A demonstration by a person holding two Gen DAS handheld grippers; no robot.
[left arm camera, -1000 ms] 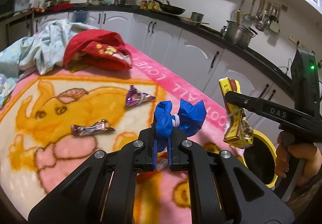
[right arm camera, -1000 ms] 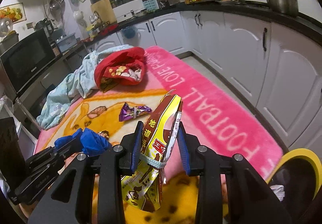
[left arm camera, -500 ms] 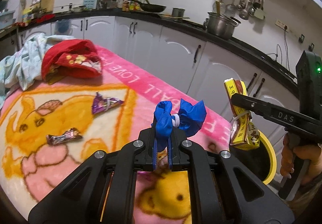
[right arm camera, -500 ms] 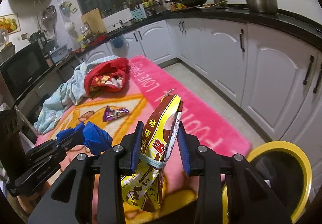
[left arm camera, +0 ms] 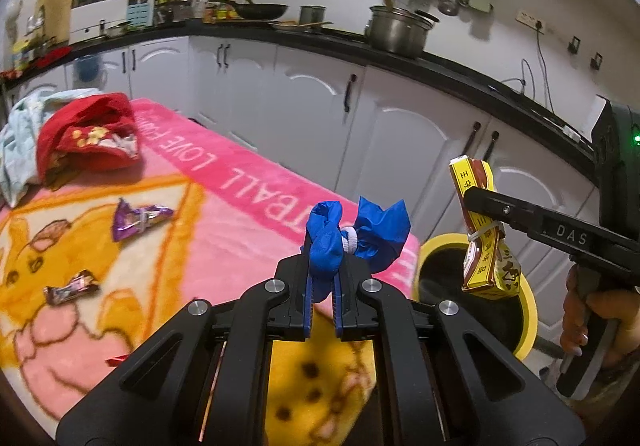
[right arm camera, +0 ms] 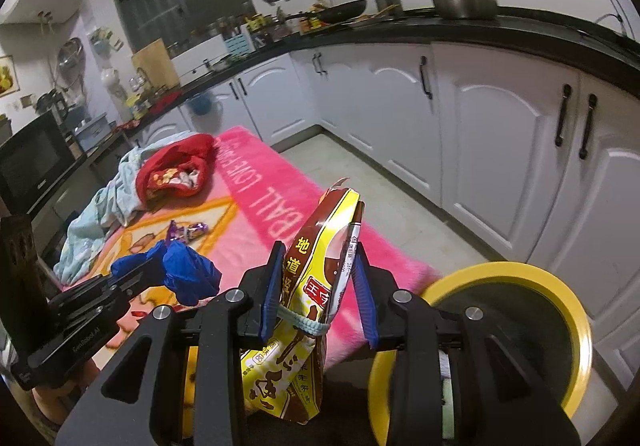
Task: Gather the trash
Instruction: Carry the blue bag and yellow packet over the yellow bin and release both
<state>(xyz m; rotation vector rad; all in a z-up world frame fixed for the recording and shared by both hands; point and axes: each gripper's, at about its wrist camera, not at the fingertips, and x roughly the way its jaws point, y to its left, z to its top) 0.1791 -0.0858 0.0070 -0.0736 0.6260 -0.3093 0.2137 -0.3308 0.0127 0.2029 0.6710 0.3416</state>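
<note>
The left gripper pinches a crumpled blue bag tied with white, the right gripper clamps a glossy yellow-brown packet cinched by a band, both held before a round yellow-rimmed bin past the fuzzy pink blanket with foil wrappers.

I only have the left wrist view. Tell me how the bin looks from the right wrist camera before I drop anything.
Observer: The round yellow-rimmed black bin sits low and to the right of the yellow-and-brown snack packet, with its mouth uncovered.
Operator: Check inside it.
Observer: Something white shows inside, mostly hidden behind the right gripper.
Operator: Report the room's far left.
Observer: A black microwave stands there.
</note>
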